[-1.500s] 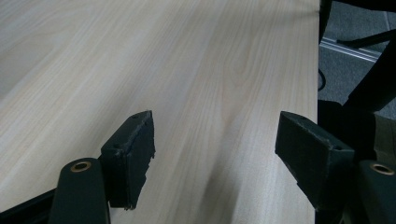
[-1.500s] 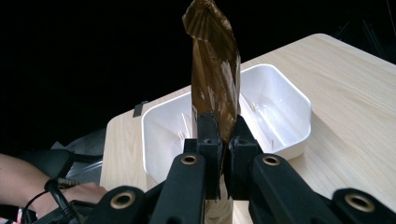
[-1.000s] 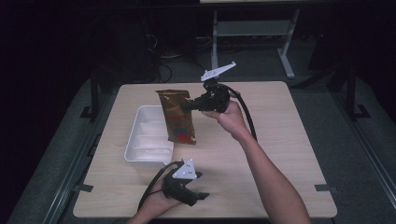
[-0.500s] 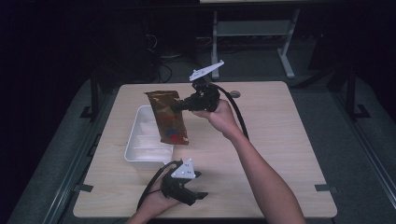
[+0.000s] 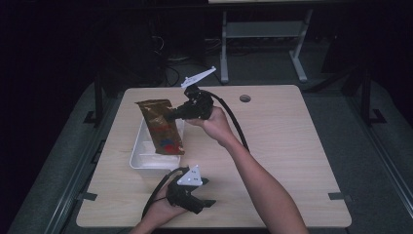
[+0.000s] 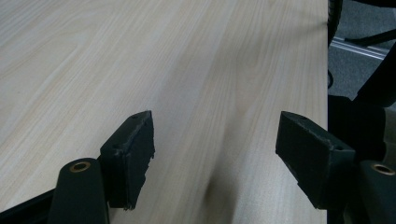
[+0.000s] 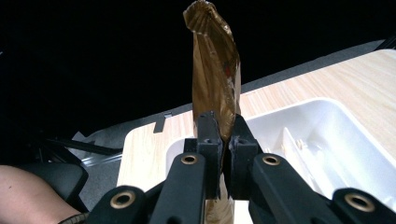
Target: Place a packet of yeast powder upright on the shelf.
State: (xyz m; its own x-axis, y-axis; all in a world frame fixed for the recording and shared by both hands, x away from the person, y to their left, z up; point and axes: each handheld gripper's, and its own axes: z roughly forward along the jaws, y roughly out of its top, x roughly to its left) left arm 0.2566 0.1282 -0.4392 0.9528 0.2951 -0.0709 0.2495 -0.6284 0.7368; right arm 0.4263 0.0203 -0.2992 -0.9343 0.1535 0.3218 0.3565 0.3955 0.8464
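The right gripper (image 5: 171, 116) was clamped on a brown foil packet (image 5: 160, 127), which stood upright between its pads, above the white tray (image 5: 138, 155) just ahead of it. The left gripper (image 6: 215, 154) rested with its jaws apart over the bare table (image 6: 140, 60).

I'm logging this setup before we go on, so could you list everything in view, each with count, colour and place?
Packet: one, brown-gold with red and blue print, held in the air over the tray.
Tray: one, white plastic, on the table's left half.
Table: one, light wood, with a small round hole near its far edge.
Metal frame: one, grey, on the floor beyond the table.
Right tool: one, black, jaws shut on the packet.
Left tool: one, black, jaws open, low over the table's near edge.
Forearms: two, entering from the bottom of the high view.
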